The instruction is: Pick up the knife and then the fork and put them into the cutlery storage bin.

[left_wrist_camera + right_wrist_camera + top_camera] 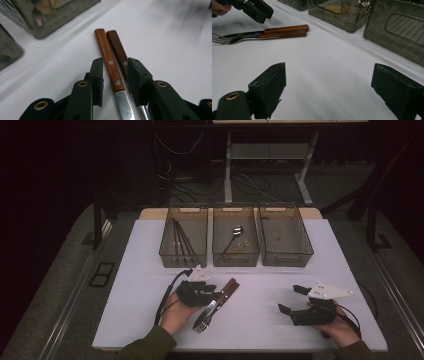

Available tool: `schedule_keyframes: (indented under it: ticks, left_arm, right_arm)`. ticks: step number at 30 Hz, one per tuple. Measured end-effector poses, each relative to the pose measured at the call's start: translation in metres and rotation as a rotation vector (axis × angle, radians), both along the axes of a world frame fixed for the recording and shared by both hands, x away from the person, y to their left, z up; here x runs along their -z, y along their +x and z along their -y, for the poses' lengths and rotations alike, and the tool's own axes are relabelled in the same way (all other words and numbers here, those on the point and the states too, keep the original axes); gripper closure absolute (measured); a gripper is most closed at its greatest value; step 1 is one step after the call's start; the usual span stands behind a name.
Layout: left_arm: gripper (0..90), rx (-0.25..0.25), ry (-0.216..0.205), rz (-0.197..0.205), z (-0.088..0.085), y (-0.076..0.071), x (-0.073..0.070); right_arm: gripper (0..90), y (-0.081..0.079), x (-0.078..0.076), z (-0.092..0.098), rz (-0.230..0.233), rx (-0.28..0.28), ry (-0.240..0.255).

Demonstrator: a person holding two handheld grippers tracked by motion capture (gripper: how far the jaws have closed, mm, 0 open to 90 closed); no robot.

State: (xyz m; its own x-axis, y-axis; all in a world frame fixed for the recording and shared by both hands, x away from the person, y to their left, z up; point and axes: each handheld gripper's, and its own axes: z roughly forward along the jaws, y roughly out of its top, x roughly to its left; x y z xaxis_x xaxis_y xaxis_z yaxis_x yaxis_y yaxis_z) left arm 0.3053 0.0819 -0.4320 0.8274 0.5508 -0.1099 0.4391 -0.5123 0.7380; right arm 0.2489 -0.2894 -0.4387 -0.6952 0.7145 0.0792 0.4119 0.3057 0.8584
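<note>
Sorting looks partly done from the high view: the left bin (183,237) at eleven o'clock of the table (150,270) already holds dark-handled utensils, the middle bin (235,240) at twelve has a spoon (234,235), and the right bin (285,237) at one looks nearly bare. You have two wooden-handled pieces (220,301) left on the white surface at about six o'clock, one of them a fork with its tines toward you, under your left gripper (212,290). In the left gripper view the jaws straddle both handles (113,62); the left pad (98,75) has a sliver of table between it and the wood, the right pad (136,77) sits against the darker handle, so I judge the grip not yet made. In the right gripper view your right gripper (329,87) has its jaws wide apart over bare table, holding nothing, with the pair at ten o'clock.
</note>
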Motion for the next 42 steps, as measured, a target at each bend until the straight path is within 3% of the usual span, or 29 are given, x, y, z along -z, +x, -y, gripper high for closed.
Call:
schedule_keyframes:
  ticks: [10, 19, 33, 42]
  left_arm:
    - [70.3, 0.007, 0.057, -0.01, 0.008, -0.002, 0.008]
    - [73.2, 0.013, 0.077, -0.018, 0.01, -0.001, 0.011]
    - [73.6, 0.002, 0.14, 0.038, 0.007, 0.003, 0.013]
    - [73.8, -0.019, 0.125, 0.042, 0.007, 0.001, 0.016]
  right_arm:
    - [12.7, 0.0, 0.0, 0.001, 0.004, 0.002, -0.001]
    - [12.7, 0.0, 0.0, 0.001, 0.005, 0.003, -0.001]
    - [12.7, 0.0, -0.001, 0.002, 0.009, 0.003, 0.002]
    - [12.7, 0.0, 0.0, 0.001, 0.006, 0.003, -0.002]
